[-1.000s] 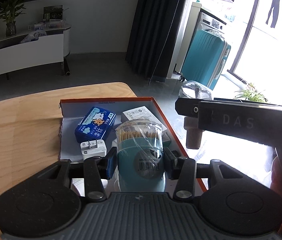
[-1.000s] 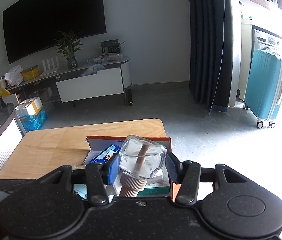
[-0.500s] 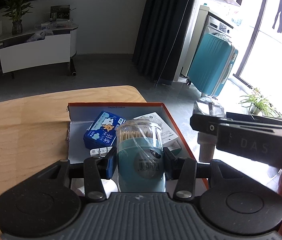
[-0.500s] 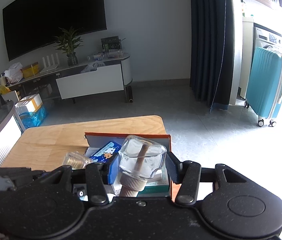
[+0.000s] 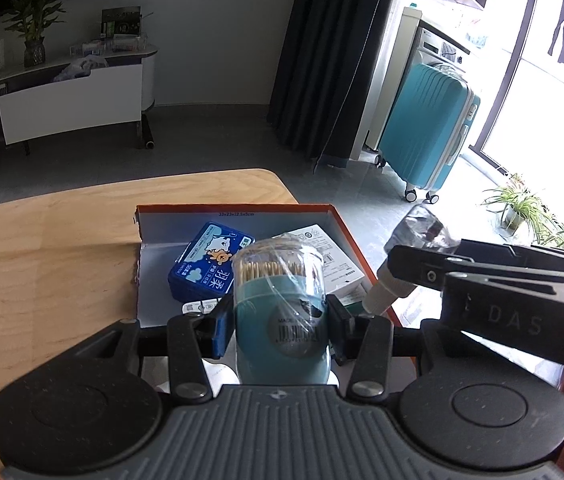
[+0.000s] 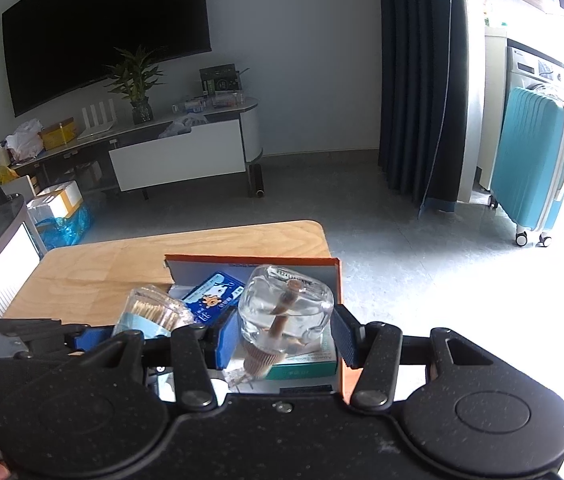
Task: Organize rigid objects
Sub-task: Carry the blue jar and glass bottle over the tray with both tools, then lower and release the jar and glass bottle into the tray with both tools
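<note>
My left gripper (image 5: 280,320) is shut on a teal toothpick jar (image 5: 280,312) with a clear top, held above the near end of the orange-rimmed box (image 5: 234,209). My right gripper (image 6: 284,332) is shut on a clear glass bottle (image 6: 286,304) with a beige cap, held upside down over the box's right side (image 6: 338,280). The bottle also shows in the left wrist view (image 5: 418,232), to the right of the jar. The jar shows in the right wrist view (image 6: 154,312), left of the bottle.
In the box lie a blue pack (image 5: 210,260), a white carton (image 5: 330,256), a white charger (image 5: 198,306) and a teal-and-white carton (image 6: 306,364). The box sits at the right end of a wooden table (image 5: 42,260). A teal suitcase (image 5: 426,128) stands on the floor beyond.
The left gripper with the jar has moved right and closer to the right gripper. The jar has come into the right wrist view. Both grips are unchanged.
</note>
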